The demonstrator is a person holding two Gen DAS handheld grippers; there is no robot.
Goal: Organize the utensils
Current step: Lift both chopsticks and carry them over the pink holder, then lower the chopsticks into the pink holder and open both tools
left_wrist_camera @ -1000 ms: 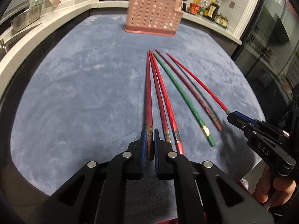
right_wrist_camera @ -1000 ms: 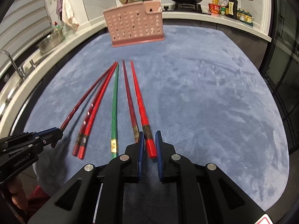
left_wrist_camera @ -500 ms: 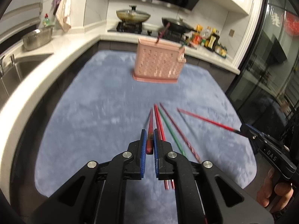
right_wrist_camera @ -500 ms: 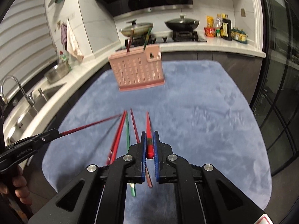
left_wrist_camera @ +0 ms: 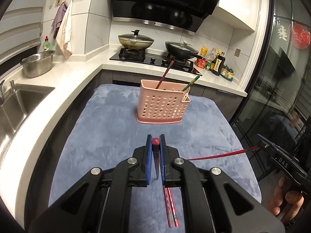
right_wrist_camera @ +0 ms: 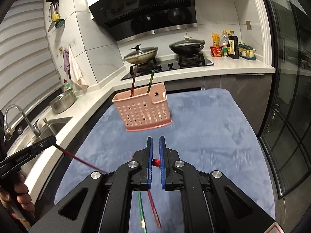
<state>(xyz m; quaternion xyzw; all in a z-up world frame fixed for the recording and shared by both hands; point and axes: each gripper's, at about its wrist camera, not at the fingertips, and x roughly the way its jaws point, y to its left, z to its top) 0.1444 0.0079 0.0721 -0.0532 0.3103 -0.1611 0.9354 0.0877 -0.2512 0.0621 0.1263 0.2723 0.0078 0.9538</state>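
A pink perforated utensil basket (left_wrist_camera: 162, 104) stands on the blue mat (left_wrist_camera: 108, 132), with a dark red and a green chopstick upright in it; it also shows in the right wrist view (right_wrist_camera: 142, 109). My left gripper (left_wrist_camera: 155, 141) is shut on a dark red chopstick (left_wrist_camera: 156, 151), held above the mat and pointing down. My right gripper (right_wrist_camera: 155, 143) is shut on a red chopstick (right_wrist_camera: 155, 162), also lifted. Two red chopsticks (left_wrist_camera: 171, 207) lie on the mat below the left gripper. A green chopstick (right_wrist_camera: 141, 211) and a red one (right_wrist_camera: 154, 211) lie below the right gripper.
A white counter (left_wrist_camera: 64, 89) with a sink (left_wrist_camera: 17, 104) and steel bowl (left_wrist_camera: 38, 66) runs along the left. A stove with two pans (left_wrist_camera: 136, 40) and several bottles (left_wrist_camera: 213, 60) stand behind the basket. A glass door (right_wrist_camera: 287, 116) is on the right.
Both grippers have lifted their chopsticks off the mat and tilted up, so the chopsticks now hang down. The basket appears closer and lower in both views.
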